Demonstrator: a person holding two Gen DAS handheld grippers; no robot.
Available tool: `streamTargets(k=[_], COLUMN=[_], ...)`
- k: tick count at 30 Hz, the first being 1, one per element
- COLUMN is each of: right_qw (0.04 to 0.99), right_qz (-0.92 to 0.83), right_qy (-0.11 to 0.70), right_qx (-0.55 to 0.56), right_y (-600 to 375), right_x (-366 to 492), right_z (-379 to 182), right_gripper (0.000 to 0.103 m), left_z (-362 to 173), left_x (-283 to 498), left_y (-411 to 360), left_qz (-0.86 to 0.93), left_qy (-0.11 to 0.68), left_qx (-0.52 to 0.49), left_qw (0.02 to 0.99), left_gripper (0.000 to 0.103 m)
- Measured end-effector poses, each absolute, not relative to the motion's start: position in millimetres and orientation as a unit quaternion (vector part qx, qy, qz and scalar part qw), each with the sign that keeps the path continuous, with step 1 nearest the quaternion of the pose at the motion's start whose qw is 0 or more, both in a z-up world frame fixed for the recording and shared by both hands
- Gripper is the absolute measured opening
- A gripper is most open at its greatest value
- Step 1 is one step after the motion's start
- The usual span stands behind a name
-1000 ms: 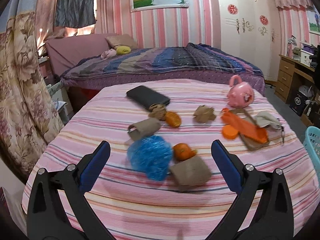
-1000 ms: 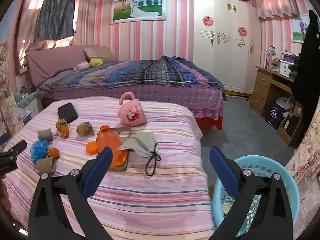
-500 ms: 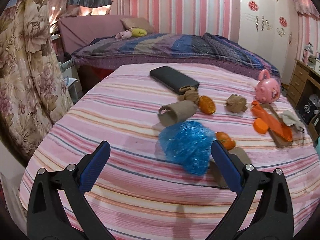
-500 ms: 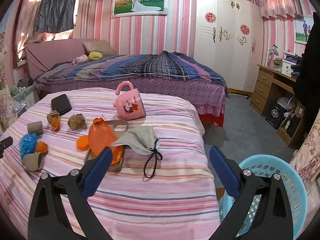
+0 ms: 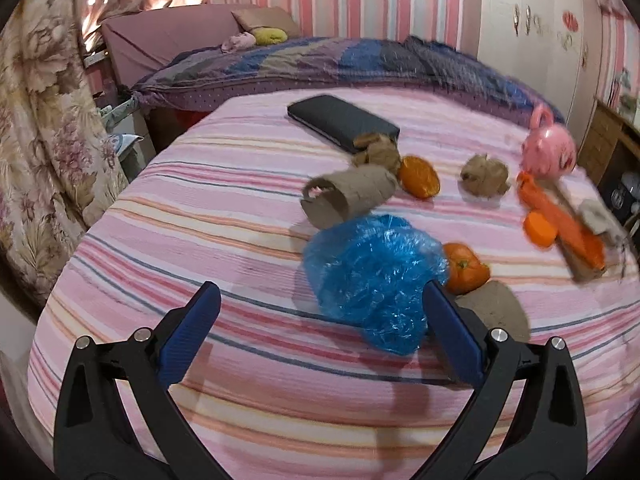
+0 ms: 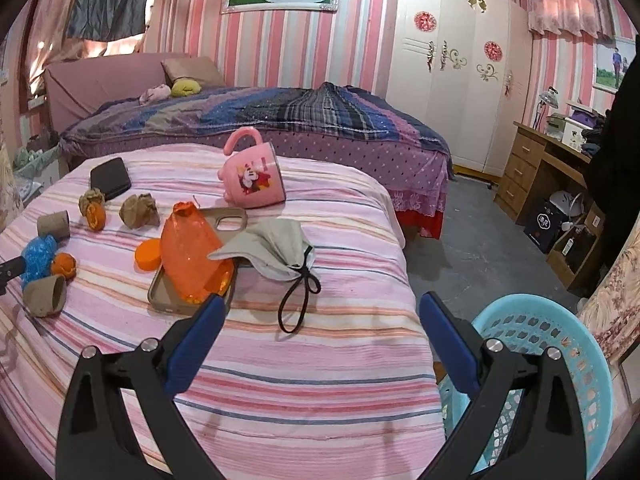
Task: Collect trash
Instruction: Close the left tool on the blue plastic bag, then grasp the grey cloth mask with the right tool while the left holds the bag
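Observation:
A crumpled blue plastic bag (image 5: 376,276) lies on the pink striped bed, close ahead of my open left gripper (image 5: 320,304), nearer its right finger. Around the bag lie a cardboard tube (image 5: 348,196), orange peels (image 5: 464,268), a second tube (image 5: 492,312) and brown paper balls (image 5: 484,176). My right gripper (image 6: 320,316) is open and empty above the bed's near right part. The same blue plastic bag (image 6: 36,256) sits far to the left of it, with the tip of the left gripper beside it. A light blue basket (image 6: 560,360) stands on the floor by my right finger.
On the bed also lie a black wallet (image 5: 340,120), a pink mug (image 6: 252,176), an orange bottle (image 6: 192,252) on a phone case, its cap (image 6: 147,255) and a grey face mask (image 6: 276,248). A second bed (image 6: 280,116), a wardrobe and a desk (image 6: 548,160) stand behind.
My left gripper has come down and closer to the blue bag, which now fills more of its view. My right gripper has shifted slightly nearer over the bed. Both stayed open.

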State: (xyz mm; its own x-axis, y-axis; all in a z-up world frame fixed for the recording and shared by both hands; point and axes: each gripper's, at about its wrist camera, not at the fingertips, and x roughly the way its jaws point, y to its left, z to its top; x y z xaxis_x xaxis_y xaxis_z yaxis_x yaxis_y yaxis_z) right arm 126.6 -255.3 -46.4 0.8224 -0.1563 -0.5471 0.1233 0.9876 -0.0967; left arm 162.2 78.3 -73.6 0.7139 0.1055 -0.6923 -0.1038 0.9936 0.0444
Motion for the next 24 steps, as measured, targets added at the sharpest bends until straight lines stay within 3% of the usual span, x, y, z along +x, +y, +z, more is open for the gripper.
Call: streamTargets(k=[5,7,12,13,24], right_qw=[0.953,0.953,0.952,0.952,0.95], right_qz=[-0.074,-0.075,-0.074,-0.074,-0.063], right_qy=[0.292,0.294,0.296,0.296,0.305], right_qx=[-0.026,-0.024,-0.017,-0.015,-0.011], right_y=[-256,-256,-257,-257,-254], right_x=[128,128,127,127,131], right_z=[-49,-50,-52,-52,-58], right_gripper=[0.095,0.095,0.095,0.095,0.095], left_z=[-81,-82,-84,-82,-52], left_x=[177,178,174,171,142], left_y=[73,72,67,67,74], left_qz=[0.042,0.022,-0.028,-0.035,0.023], left_qy=[0.397,0.403,0.413,0.412,0.345], left_qx=[-0.011,-0.026,-0.051,-0.056,0.006], left_qw=[0.917,0.914,0.909,0.909,0.938], left_gripper=[0.091,0.077,0.029,0.025,0.021])
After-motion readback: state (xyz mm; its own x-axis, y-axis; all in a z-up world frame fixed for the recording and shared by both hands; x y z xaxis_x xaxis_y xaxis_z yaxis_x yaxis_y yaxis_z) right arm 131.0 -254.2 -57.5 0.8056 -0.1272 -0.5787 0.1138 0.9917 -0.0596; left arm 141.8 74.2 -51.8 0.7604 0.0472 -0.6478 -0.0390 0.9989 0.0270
